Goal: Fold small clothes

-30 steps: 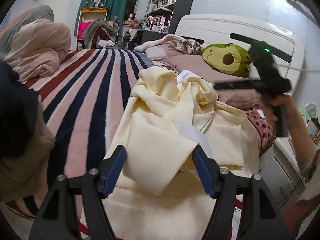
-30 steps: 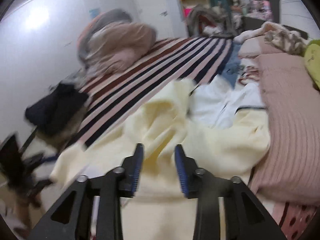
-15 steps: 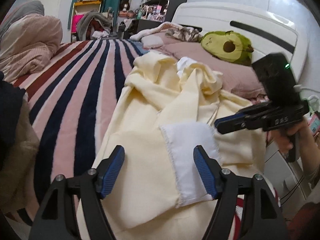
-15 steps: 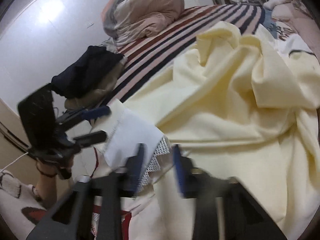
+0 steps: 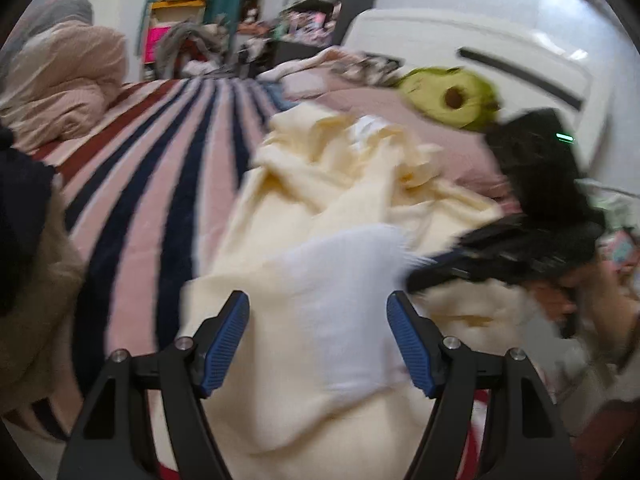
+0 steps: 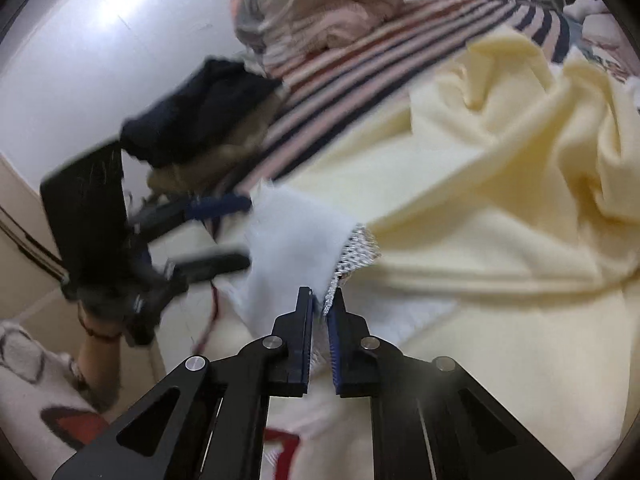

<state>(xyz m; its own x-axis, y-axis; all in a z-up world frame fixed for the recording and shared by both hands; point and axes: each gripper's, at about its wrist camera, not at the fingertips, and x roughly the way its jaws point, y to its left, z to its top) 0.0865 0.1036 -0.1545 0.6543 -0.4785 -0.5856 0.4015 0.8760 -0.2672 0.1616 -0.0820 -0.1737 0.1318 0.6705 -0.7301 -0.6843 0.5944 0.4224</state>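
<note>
A small white cloth [image 5: 340, 300] with a lace-like edge [image 6: 356, 252] lies on a crumpled pale yellow garment [image 5: 320, 192] on the bed. My right gripper [image 6: 320, 308] is shut on the white cloth's [image 6: 292, 236] lace edge; it shows blurred in the left wrist view [image 5: 424, 276] at the cloth's right side. My left gripper [image 5: 318, 328] is open, its fingers on either side of the cloth's near end. In the right wrist view the left gripper [image 6: 244, 228] sits open at the cloth's far edge.
A striped pink, navy and red blanket [image 5: 160, 168] covers the bed. A dark and tan clothes pile [image 5: 24, 240] lies at left, a pink duvet [image 5: 60, 80] behind it. An avocado plush [image 5: 452, 96] rests by the white headboard [image 5: 480, 52].
The right gripper has closed on the white cloth's lace edge and lifted it slightly. The left gripper has moved closer to the cloth and stays open.
</note>
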